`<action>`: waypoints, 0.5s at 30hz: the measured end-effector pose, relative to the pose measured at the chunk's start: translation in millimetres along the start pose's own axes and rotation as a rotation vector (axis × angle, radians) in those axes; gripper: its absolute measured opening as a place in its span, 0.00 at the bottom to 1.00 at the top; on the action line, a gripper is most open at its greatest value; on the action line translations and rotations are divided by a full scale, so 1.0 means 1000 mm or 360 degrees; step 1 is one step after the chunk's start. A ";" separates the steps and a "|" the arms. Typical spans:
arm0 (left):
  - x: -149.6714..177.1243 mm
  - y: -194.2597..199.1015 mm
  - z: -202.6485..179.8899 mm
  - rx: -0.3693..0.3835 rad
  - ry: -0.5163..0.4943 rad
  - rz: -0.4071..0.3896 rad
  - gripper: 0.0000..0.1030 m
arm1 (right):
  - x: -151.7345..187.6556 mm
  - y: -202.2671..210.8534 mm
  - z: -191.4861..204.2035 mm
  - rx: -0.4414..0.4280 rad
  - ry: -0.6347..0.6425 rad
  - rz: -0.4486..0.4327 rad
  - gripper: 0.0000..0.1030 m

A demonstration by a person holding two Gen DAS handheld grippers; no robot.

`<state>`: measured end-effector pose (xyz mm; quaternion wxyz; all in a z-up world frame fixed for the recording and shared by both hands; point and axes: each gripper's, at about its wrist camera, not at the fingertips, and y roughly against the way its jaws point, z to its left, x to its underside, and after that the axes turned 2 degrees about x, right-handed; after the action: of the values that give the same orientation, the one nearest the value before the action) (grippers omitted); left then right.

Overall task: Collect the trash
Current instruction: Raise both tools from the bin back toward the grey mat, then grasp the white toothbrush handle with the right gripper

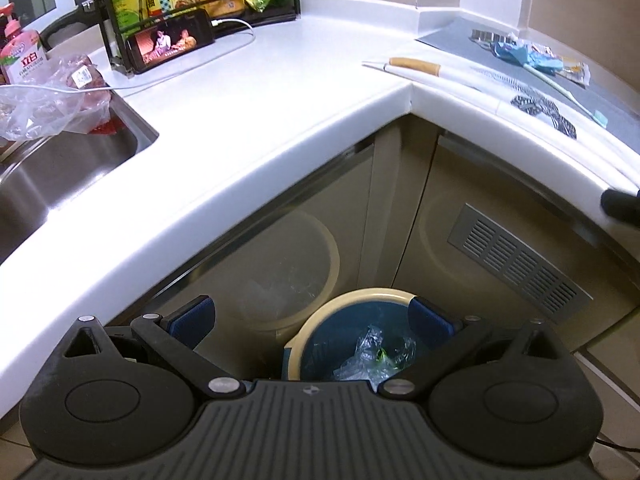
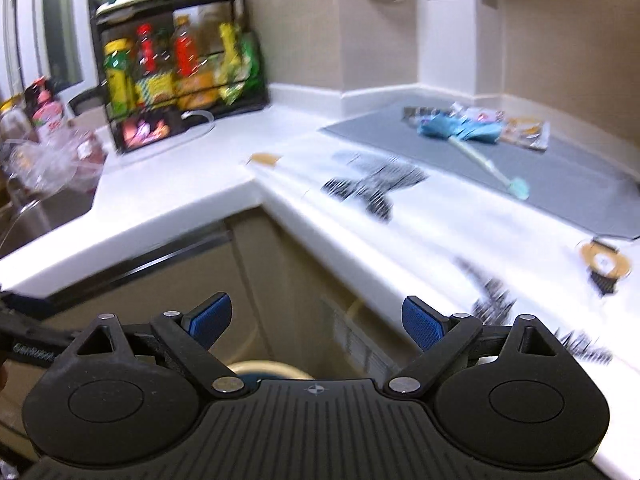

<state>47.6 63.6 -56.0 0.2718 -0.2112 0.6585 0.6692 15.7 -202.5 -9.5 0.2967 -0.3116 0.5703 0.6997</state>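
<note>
Left wrist: open, empty left tool [image 1: 312, 320] above trash bin [image 1: 320, 320] holding crumpled plastic [image 1: 372, 356].

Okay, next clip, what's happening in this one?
Someone is clearing trash from a kitchen corner with two handheld grippers. The left gripper hangs open and empty over the bin, which already holds crumpled plastic. The right gripper is open and empty too. Wrappers still lie on the counter.

Both views show fisheye bending at the edges; the white countertop [image 1: 256, 92] glares under bright overhead light, and the right wrist view is motion-blurred throughout.
</note>
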 end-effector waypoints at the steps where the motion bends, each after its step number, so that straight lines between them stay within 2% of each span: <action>1: -0.002 0.001 0.000 -0.0002 -0.0001 -0.0005 1.00 | -0.003 0.000 -0.004 0.0013 -0.0002 -0.0014 0.91; 8: -0.012 0.003 0.001 -0.0025 -0.0020 -0.0032 1.00 | -0.029 -0.010 -0.037 0.0142 -0.0015 -0.0116 0.91; 15: -0.020 0.000 -0.002 -0.0048 -0.0029 -0.0025 1.00 | -0.050 -0.045 -0.075 0.0323 -0.0039 -0.0162 0.92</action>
<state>62.9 59.6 -43.1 0.2798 -0.2143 0.6441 0.6789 89.0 -271.7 -10.3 0.3689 -0.3000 0.6179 0.6262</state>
